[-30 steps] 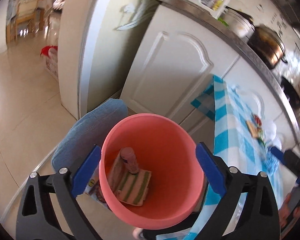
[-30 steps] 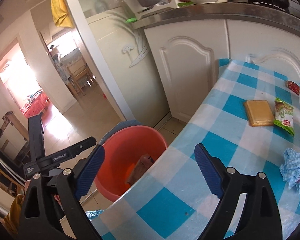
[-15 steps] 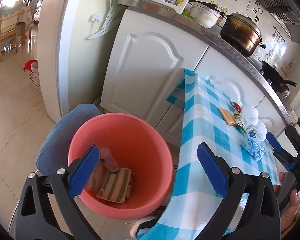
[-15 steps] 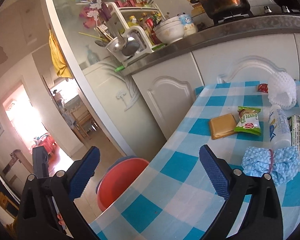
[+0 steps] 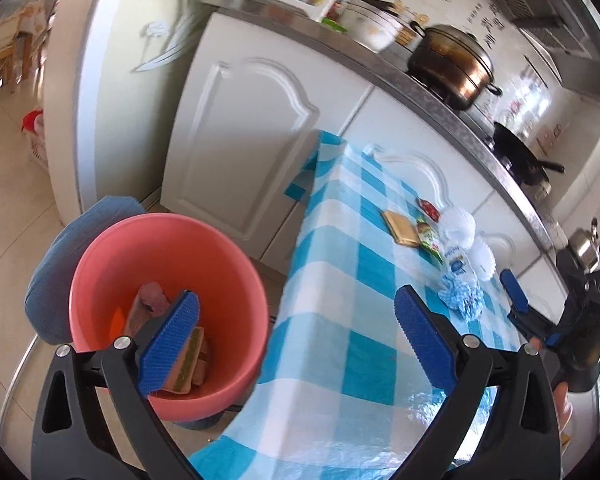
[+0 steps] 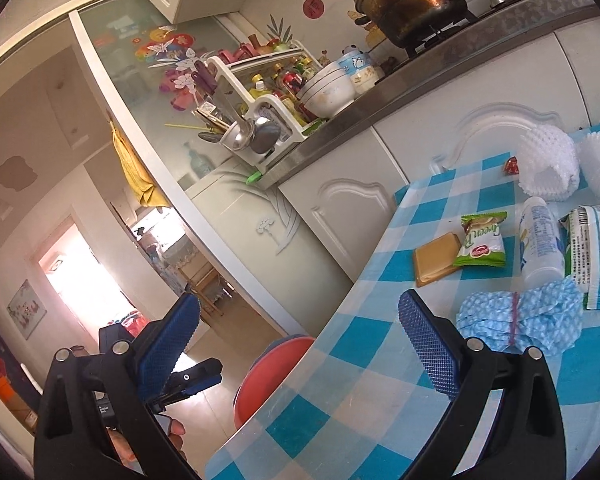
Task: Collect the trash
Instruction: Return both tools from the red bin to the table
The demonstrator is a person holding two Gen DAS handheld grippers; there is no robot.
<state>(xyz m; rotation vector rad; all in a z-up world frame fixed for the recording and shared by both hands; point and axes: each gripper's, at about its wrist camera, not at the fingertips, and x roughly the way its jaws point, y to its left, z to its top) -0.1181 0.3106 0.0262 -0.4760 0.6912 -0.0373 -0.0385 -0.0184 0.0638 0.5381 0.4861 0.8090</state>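
Blue-padded left gripper [image 5: 296, 344] gapes wide, empty, over the red bin [image 5: 168, 304] and table [image 5: 351, 312]. Right gripper [image 6: 298, 350], jaws just widened fully, holds nothing; wrappers [image 6: 481, 240] lie far right on the table.

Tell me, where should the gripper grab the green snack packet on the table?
Probably across the narrow middle of the green snack packet, coming down from above. It lies flat on the tablecloth, one edge overlapping the tan square, with a white bottle close beside it. The right gripper is open and empty.
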